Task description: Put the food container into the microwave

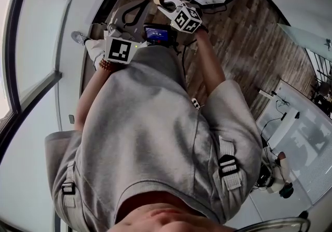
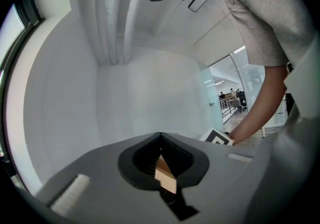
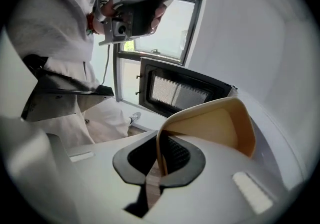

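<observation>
Right claw clamped on the thin rim of the tan food container, which is held in the air and tilted. Left claw has its jaws together. Beyond the container stands the microwave, its dark mesh-windowed door facing the claw.

Grey short-sleeved T-shirt, shoulder straps with black buckles, beaded bracelet. Left gripper and right gripper: grey shells, black-and-white marker cubes.
</observation>
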A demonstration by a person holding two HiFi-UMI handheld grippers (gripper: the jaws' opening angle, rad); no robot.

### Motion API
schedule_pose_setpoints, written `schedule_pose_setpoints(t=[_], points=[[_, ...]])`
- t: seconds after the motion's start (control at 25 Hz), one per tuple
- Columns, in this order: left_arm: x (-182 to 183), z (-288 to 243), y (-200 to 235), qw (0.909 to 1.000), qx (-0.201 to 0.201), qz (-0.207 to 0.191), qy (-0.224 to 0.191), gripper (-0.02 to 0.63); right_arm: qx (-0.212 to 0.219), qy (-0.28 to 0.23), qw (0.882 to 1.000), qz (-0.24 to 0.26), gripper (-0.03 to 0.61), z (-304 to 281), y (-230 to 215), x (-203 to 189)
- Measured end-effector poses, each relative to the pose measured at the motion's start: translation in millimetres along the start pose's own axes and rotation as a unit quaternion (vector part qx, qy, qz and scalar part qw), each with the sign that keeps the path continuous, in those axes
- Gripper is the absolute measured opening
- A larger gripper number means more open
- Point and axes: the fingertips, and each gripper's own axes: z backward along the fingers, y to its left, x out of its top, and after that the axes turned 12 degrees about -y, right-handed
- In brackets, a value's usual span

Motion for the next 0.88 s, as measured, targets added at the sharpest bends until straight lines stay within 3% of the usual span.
schedule_pose_setpoints(t=[0.16, 0.52, 0.88], points=[[0.3, 1.0, 4.9, 1.0000, 0.008, -0.002, 0.000, -0.002, 0.015, -0.002, 1.000, -0.024, 0.024, -8.9, -2.2, -7.4], [-2.7, 9.7, 16.0, 0.9997, 0.024, -0.004, 0.008, -0.002, 0.047, 0.022, 0.998, -0.022, 0.024, -30.1, 5.4, -22.3], [-19.6, 4.8, 13.1, 0.9996, 0.007, -0.013, 0.022, -0.002, 0.059, 0.028, 0.997, -0.027, 0.024, -42.8, 10.1, -29.1]])
